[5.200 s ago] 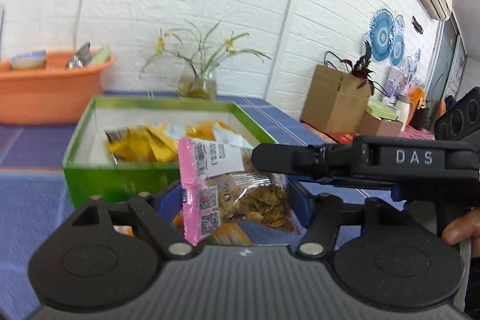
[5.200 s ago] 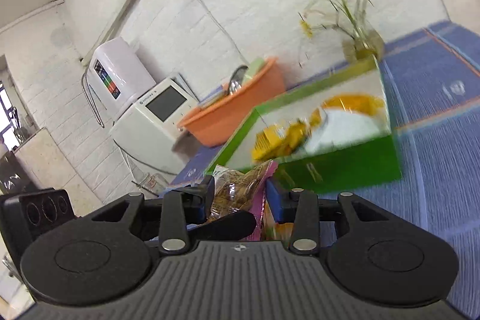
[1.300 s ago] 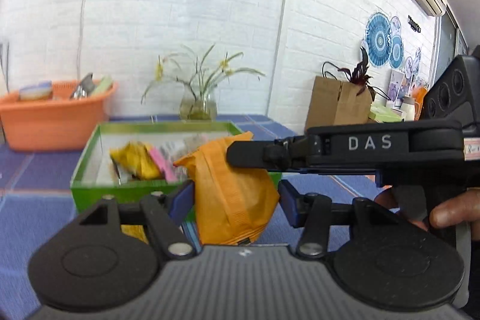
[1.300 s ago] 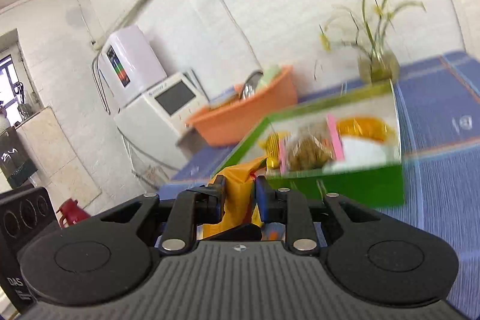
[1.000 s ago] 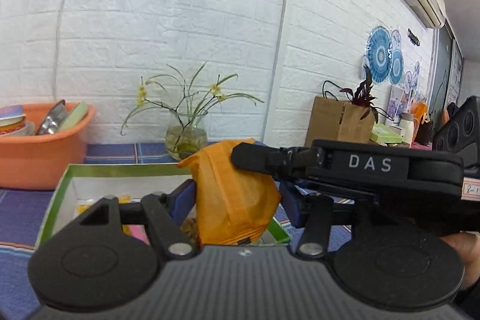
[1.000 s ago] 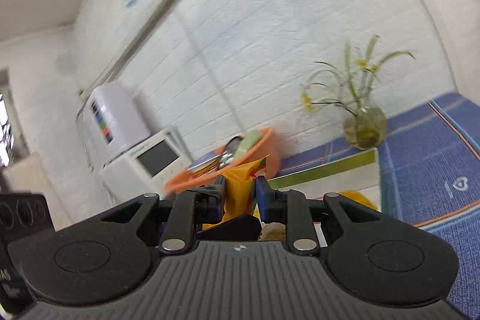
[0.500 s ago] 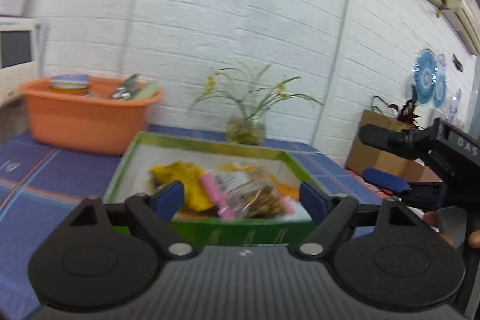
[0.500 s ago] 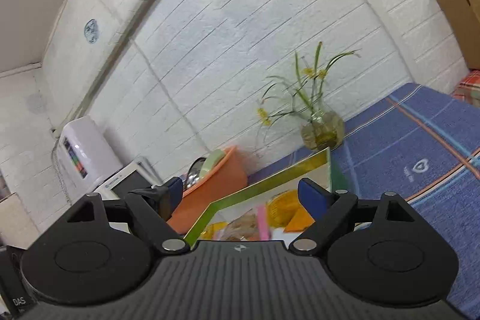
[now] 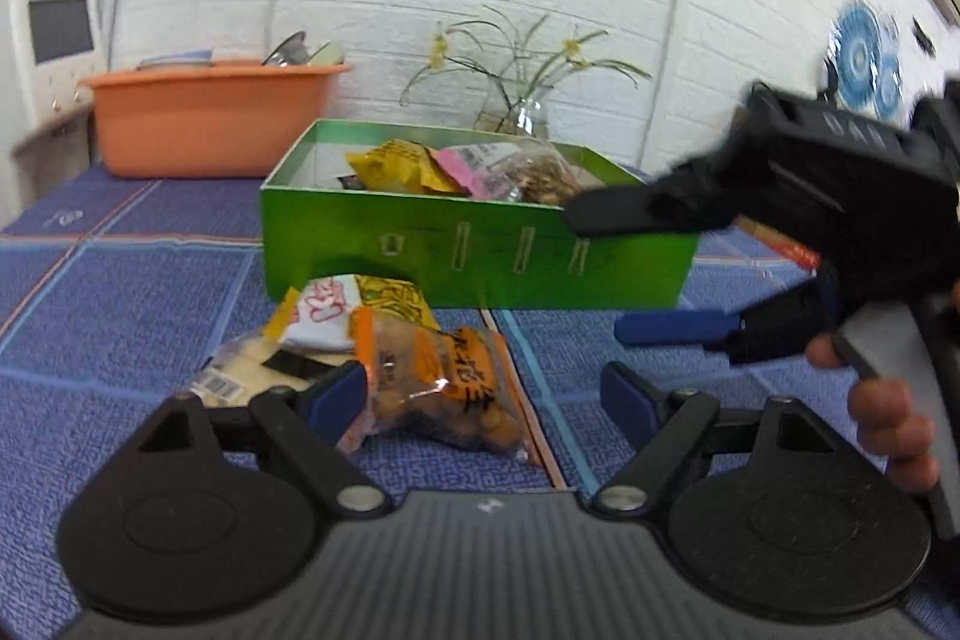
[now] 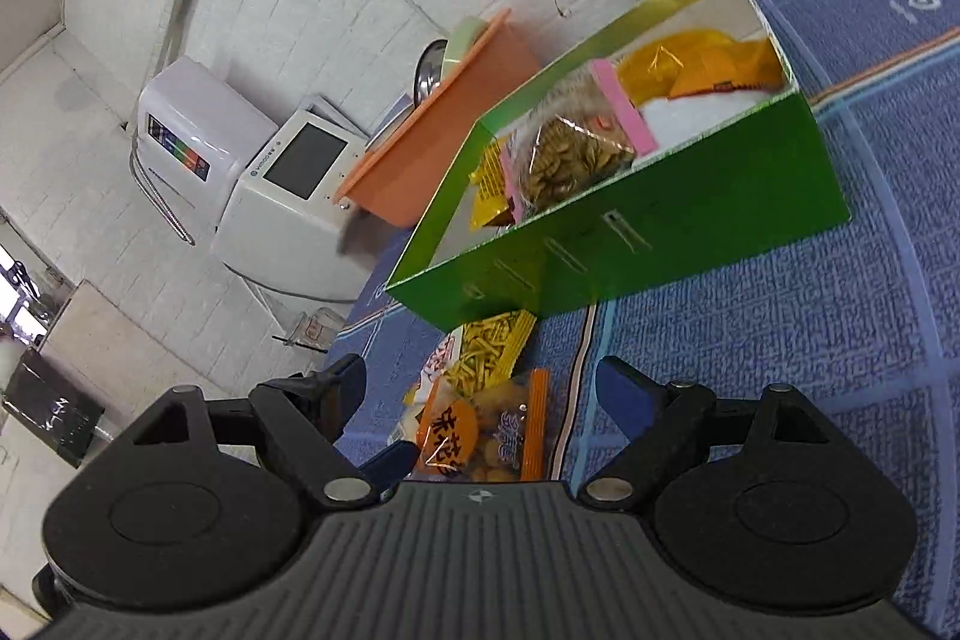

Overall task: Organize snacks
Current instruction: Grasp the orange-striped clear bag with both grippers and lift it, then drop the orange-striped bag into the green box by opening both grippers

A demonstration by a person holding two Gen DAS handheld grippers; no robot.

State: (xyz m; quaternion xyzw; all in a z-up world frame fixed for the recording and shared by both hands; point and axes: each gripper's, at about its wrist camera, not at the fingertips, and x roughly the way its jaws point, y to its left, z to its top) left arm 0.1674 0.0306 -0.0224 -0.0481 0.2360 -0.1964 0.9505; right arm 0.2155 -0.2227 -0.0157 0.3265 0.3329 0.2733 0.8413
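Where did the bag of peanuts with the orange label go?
The peanut bag lies on the blue cloth, in front of the green box, leaning against two other snack packs.

Plenty of bare blue tablecloth [image 9: 600, 358] to my right of the loose snack pile [image 9: 384, 340], so I can slide in there no problem. The green box [image 9: 474, 256] sits just behind the pile like a wall, and it's open on top. My right gripper [image 9: 606, 274] hangs in front of the box's right end, crowding that side for my left gripper [image 9: 483, 394]. The orange basin [image 9: 210, 124] and flower vase [image 9: 522, 112] stand further back by the wall.
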